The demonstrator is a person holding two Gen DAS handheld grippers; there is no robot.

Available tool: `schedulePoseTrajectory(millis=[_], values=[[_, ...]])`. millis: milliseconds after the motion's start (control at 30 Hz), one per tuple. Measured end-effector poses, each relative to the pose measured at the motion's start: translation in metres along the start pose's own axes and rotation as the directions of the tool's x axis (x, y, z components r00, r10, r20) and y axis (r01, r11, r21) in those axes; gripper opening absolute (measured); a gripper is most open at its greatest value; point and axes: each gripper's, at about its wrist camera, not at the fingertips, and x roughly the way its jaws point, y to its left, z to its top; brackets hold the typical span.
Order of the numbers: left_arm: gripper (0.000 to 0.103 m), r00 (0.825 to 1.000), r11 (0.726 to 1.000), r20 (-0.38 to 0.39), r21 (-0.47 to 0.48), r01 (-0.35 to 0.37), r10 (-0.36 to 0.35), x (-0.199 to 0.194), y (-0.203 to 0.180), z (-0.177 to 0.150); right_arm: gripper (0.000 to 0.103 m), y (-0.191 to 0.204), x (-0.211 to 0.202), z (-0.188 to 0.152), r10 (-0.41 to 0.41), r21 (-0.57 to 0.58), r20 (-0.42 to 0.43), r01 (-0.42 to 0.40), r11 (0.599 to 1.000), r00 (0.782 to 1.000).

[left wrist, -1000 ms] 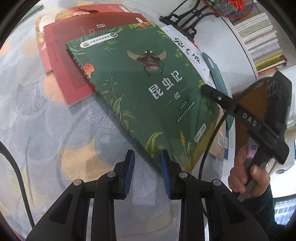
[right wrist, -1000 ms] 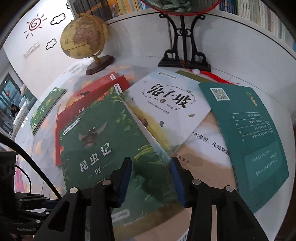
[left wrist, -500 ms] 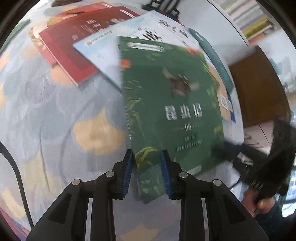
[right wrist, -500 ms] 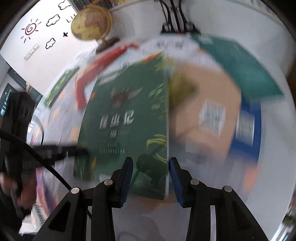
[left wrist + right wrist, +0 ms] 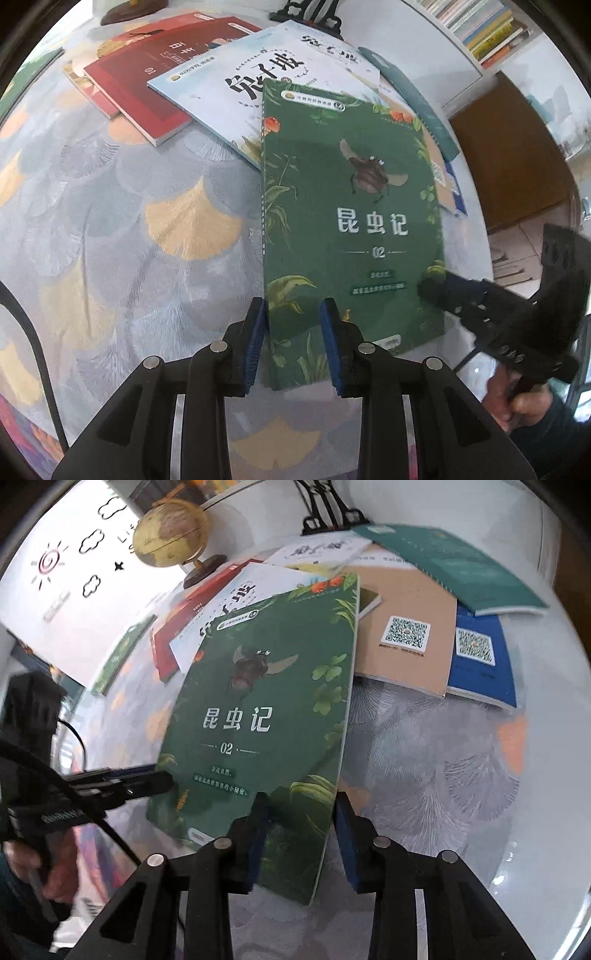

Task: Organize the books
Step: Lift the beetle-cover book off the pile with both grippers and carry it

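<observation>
Leaf-patterned tablecloth point(image 5: 155, 229), green book point(image 5: 351, 221) between both grippers, left gripper point(image 5: 291, 339) seemingly unclenched, right gripper point(image 5: 301, 834) closing, lower books half-hidden.

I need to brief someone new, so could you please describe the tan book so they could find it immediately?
Start from the globe, then cross the spread of books to its right. The tan book lies between the green beetle book and a blue book; it alone is plain tan.

Left gripper point(image 5: 293, 339) angled down, part open; right gripper point(image 5: 301, 836) angled down, jaws closing
</observation>
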Motion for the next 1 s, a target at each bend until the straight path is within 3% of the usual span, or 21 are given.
schedulePoseTrajectory(millis=[67, 167, 233, 400, 467, 633, 733, 767, 867, 967, 1000], values=[[0.026, 0.993, 0.994, 0.058, -0.03, 0.102, -0.1, -0.02, 0.001, -0.002, 0.035, -0.001, 0.001, -0.001, 0.006, 0.01, 0.011, -0.006, 1.0, 1.0], [0.026, 0.964, 0.968, 0.103, -0.026, 0.248, -0.244, -0.047, -0.007, 0.0, 0.035, -0.01, 0.001, 0.001, 0.05, 0.049, 0.011, -0.051, 0.998, 0.999], [0.026, 0.964, 0.969, 0.1, 0.007, 0.247, -0.247, -0.049, -0.018, 0.0, 0.035, -0.012, 0.001, 0.001, 0.069, 0.062, 0.013, -0.07, 0.996, 0.998], [0.023, 0.991, 0.994, 0.077, -0.006, 0.111, -0.111, -0.015, -0.017, -0.002, 0.035, -0.016, -0.001, -0.001, 0.093, 0.099, 0.021, -0.095, 0.991, 0.995], [0.015, 0.991, 0.991, 0.031, -0.031, 0.129, -0.128, 0.0, -0.017, 0.0, 0.036, -0.018, -0.001, 0.0, 0.102, 0.113, 0.015, -0.103, 0.988, 0.995], [0.015, 0.98, 0.98, 0.037, -0.034, 0.198, -0.197, -0.001, -0.029, 0.0, 0.036, -0.022, -0.003, 0.001, 0.135, 0.153, 0.001, -0.133, 0.979, 0.991], [0.01, 0.924, 0.91, 0.052, -0.16, 0.383, -0.38, -0.006, -0.015, 0.004, 0.043, -0.03, -0.007, 0.0, 0.176, 0.211, -0.014, -0.169, 0.963, 0.984], [0.01, 0.895, 0.873, 0.067, -0.201, 0.445, -0.441, -0.008, -0.008, 0.005, 0.051, -0.037, -0.009, -0.001, 0.214, 0.24, -0.01, -0.205, 0.949, 0.977], [0.01, 0.843, 0.805, 0.084, -0.26, 0.534, -0.532, -0.008, -0.003, 0.009, 0.073, -0.061, -0.013, -0.008, 0.334, 0.375, 0.04, -0.324, 0.869, 0.942], [0.01, 0.802, 0.75, 0.086, -0.308, 0.586, -0.591, -0.004, 0.003, 0.009, 0.072, -0.076, -0.006, -0.015, 0.445, 0.452, 0.071, -0.427, 0.783, 0.893], [0.01, 0.799, 0.745, 0.08, -0.315, 0.588, -0.596, -0.002, 0.002, 0.008, 0.069, -0.077, -0.004, -0.017, 0.483, 0.466, 0.084, -0.463, 0.754, 0.872]])
